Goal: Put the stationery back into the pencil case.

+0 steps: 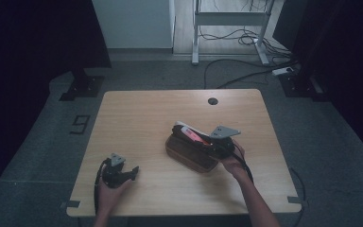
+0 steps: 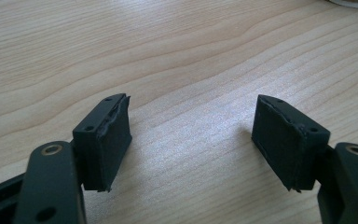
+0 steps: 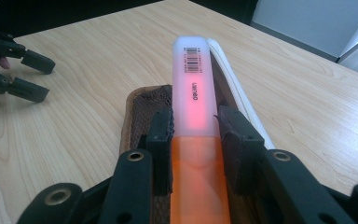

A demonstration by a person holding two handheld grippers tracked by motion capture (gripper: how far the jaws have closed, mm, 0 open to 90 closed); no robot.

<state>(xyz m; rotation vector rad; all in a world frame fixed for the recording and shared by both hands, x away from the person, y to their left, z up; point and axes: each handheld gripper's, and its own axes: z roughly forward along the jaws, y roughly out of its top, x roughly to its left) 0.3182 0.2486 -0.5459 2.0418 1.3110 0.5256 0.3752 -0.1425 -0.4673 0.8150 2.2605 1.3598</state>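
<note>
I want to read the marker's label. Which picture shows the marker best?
The right gripper view: the marker is close, barcode and print facing the camera. In the high view the marker is small and dim over the case.

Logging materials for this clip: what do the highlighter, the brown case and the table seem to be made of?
Highlighter: plastic, by the look; frosted translucent cap with a printed barcode, glossy orange body.
Case: probably fabric or leather-like; brown stitched rim, dark mesh lining inside.
Table: pale wood or wood-look laminate, matte, with printed or real grain lines; which one cannot be told.
</note>
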